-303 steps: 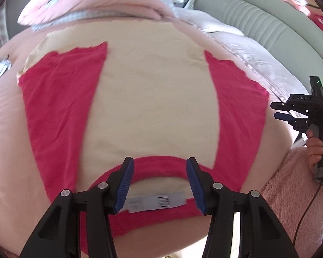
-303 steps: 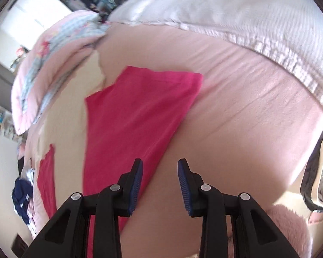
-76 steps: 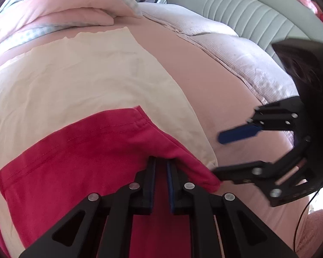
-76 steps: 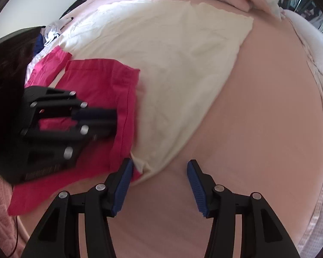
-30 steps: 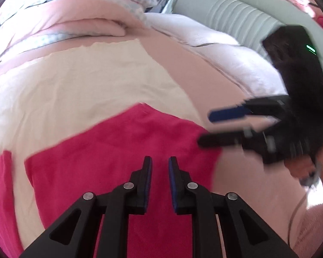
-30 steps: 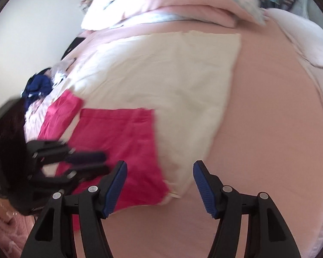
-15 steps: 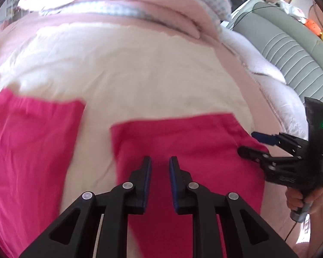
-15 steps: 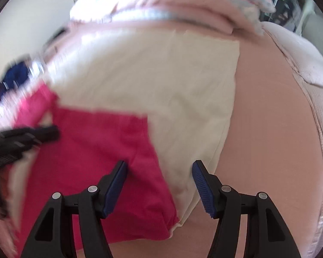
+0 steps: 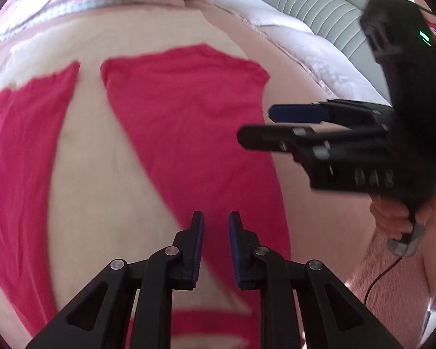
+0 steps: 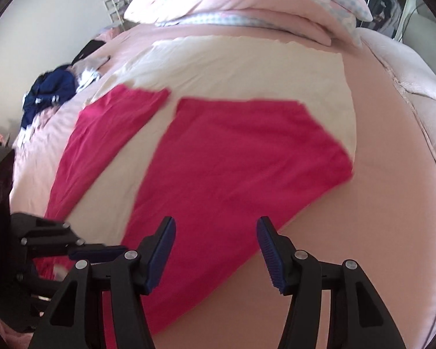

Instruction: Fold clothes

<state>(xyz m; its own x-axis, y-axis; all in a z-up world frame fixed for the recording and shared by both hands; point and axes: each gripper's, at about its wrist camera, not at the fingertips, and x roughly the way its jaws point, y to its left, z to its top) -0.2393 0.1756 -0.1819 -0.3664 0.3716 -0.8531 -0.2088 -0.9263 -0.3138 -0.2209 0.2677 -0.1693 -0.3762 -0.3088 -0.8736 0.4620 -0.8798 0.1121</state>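
The cream-and-red shirt (image 10: 218, 157) lies flat on the bed (image 10: 392, 203), its right sleeve folded in. Left claw (image 9: 215, 241) nearly together, empty; right claw (image 10: 216, 250) apart, just narrowing, empty. Next, by judgement: fold the sleeve at ten o'clock (image 10: 101, 145) inward.

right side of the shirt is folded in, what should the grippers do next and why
Probably shift across to the left sleeve, which lies flat and spread out, while the right sleeve is folded over the cream body. Both the left gripper and right gripper are empty.
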